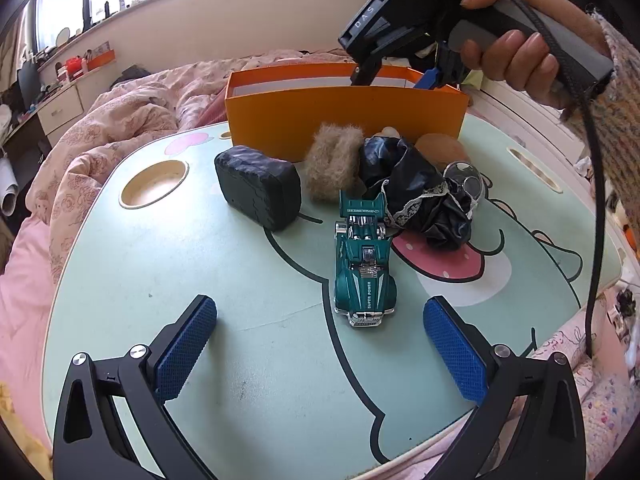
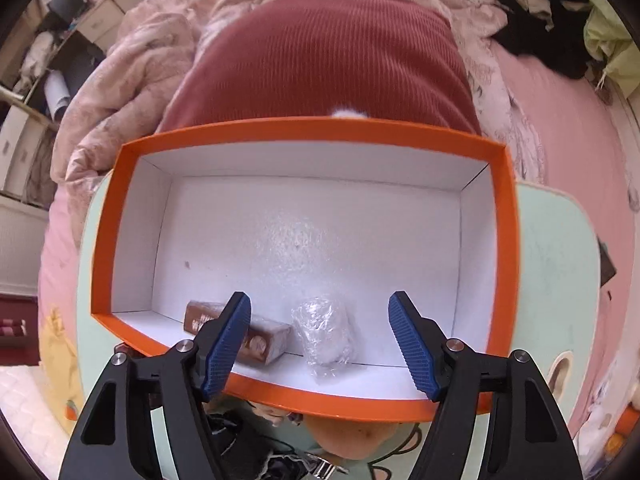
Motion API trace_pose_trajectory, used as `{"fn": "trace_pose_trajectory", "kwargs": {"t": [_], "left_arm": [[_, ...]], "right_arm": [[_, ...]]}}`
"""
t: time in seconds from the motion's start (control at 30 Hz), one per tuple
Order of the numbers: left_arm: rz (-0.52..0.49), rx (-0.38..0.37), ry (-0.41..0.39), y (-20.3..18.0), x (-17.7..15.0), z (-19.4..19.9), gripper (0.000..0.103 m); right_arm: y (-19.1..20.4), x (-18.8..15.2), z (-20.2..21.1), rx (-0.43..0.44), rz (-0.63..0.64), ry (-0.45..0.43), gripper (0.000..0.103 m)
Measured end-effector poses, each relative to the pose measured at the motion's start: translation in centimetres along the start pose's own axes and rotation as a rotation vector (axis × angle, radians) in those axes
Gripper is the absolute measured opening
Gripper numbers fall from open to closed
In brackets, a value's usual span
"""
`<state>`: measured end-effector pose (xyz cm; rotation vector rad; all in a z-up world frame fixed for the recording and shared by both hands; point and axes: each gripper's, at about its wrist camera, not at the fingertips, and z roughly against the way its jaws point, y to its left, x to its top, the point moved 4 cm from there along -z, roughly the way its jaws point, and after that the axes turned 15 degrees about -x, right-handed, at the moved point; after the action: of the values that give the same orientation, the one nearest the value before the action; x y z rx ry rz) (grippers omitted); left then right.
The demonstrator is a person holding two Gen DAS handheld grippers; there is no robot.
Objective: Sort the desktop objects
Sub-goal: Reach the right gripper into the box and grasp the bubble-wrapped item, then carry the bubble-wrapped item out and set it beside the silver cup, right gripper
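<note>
An orange box with a white inside stands at the far edge of the green lap table. My right gripper is open and empty above the box; it also shows in the left wrist view. Inside lie a brown wrapped bar and a clear plastic-wrapped bundle. My left gripper is open and empty, low over the table, just short of a teal toy car. Behind the car lie a dark block, a furry tan piece and black lace-trimmed cloth.
A small glass item and a brown rounded thing sit beside the cloth. The table has a round cup hole at far left. Pink bedding surrounds the table. A red ribbed cushion lies beyond the box.
</note>
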<state>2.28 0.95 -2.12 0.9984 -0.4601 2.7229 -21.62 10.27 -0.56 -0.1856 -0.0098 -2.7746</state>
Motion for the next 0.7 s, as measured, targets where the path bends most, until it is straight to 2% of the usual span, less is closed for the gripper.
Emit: {"fn": "trace_pose_trajectory", "kwargs": {"t": [0.07, 0.13, 0.27, 0.43, 0.6, 0.7], "left_arm": [[0.000, -0.001, 0.001, 0.0, 0.0, -0.1, 0.103], [0.000, 0.000, 0.001, 0.2, 0.1, -0.1, 0.103], [0.000, -0.001, 0.000, 0.3, 0.1, -0.2, 0.103], [0.000, 0.000, 0.000, 0.4, 0.1, -0.2, 0.103], [0.001, 0.000, 0.000, 0.4, 0.1, -0.3, 0.103], [0.000, 0.000, 0.001, 0.4, 0.1, -0.3, 0.103]], "right_arm": [[0.5, -0.2, -0.9, 0.036, 0.022, 0.045, 0.034], [0.5, -0.2, -1.2, 0.026, 0.018, 0.048, 0.022], [-0.4, -0.7, -0.8, 0.030, -0.008, 0.017, 0.021], [-2.9, -1.0, 4.2, 0.089, -0.059, -0.144, 0.021], [-4.2, -6.0, 9.9, 0.120, -0.063, -0.341, 0.021], [-4.4, -10.2, 9.5, 0.127, -0.077, -0.385, 0.021]]}}
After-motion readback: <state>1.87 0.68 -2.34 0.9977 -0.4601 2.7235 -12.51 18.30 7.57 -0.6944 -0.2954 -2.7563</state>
